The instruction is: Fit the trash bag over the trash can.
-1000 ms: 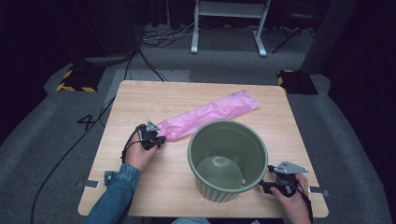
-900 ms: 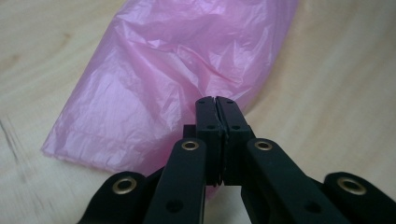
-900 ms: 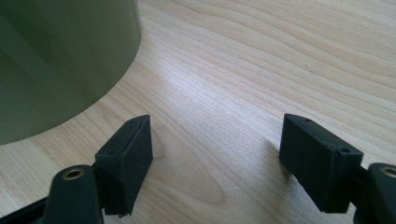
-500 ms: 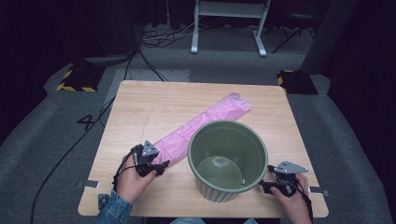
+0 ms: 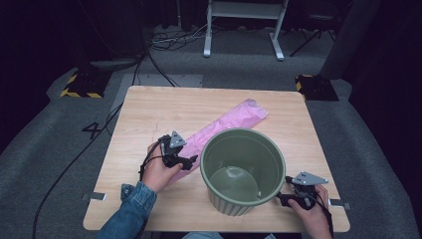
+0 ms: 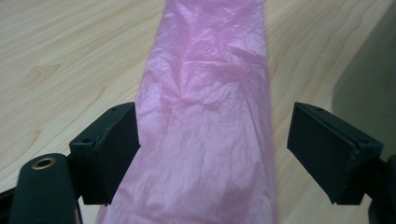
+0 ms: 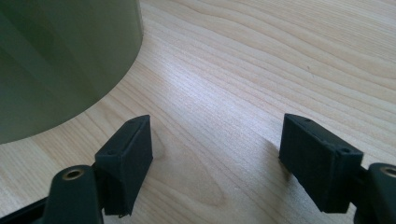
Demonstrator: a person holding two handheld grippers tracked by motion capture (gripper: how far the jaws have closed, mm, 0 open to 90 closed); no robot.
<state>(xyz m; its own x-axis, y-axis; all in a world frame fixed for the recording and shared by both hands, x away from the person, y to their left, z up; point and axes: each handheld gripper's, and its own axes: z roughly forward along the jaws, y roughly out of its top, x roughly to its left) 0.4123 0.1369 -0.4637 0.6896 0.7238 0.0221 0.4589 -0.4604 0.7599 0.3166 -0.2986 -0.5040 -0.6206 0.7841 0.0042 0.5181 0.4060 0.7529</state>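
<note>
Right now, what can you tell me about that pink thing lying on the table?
The pink bag looks like thin, crinkly plastic film, folded flat into one long strip. It lies slantwise on the wooden table, its far end toward the back right, its near end beside the green bucket, whose rim overlaps part of it in the high view. The left gripper sits at the near end; its jaws have just been opening and now stand wide on either side of the strip, not pinching it.
</note>
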